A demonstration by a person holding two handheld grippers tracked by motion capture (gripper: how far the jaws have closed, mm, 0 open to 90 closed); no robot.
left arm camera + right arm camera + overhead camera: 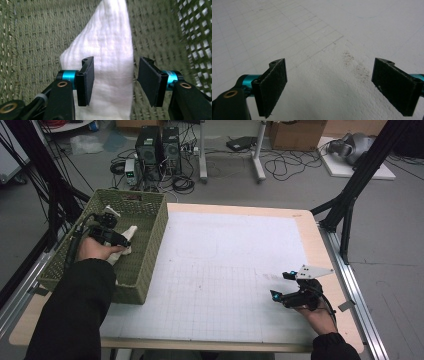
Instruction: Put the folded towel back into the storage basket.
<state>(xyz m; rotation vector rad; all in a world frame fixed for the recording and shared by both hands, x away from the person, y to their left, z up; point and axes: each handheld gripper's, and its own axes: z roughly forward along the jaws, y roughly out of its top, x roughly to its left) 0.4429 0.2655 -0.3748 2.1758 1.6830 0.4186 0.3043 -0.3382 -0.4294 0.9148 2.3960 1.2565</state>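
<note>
- Right gripper (282, 286): near edge of the white mat (235, 270), jaws spread wide over bare surface, nothing between them.
- Left gripper (113, 82): inside the green woven basket (150, 240) at the table's left, jaws apart, pads (88, 82) not pressing on anything.
- White cloth (105, 65): lies on the basket floor directly under and ahead of the left jaws; its long axis runs away from the gripper, narrowing toward the far end.
- Judgement: the left hand is far nearer; closing would pinch the cloth's near, wide end.
</note>
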